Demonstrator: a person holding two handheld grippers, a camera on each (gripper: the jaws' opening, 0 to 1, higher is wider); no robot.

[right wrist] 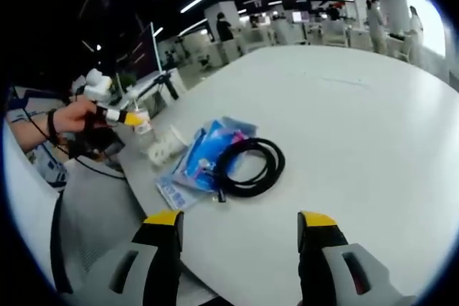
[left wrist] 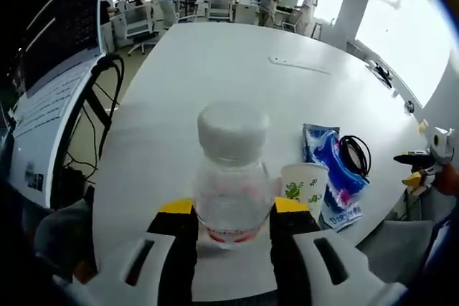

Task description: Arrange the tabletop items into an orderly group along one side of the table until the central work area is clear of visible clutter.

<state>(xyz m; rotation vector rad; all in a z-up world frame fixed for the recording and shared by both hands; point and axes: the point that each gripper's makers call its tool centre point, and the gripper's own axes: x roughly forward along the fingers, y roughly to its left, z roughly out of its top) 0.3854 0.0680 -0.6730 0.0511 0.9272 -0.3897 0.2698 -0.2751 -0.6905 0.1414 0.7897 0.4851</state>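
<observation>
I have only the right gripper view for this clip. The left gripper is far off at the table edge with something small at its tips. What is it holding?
Observer: A clear plastic bottle with a white cap. It sits between the jaws of the left gripper, which press its sides.
Reviewer: And the small white thing beside the blue packet?
Observer: That is a paper cup with green print. It stands upright against the blue packet.
Reviewer: Does the bottle have any marking?
Observer: Yes, a band of red print runs around it near the base.
</observation>
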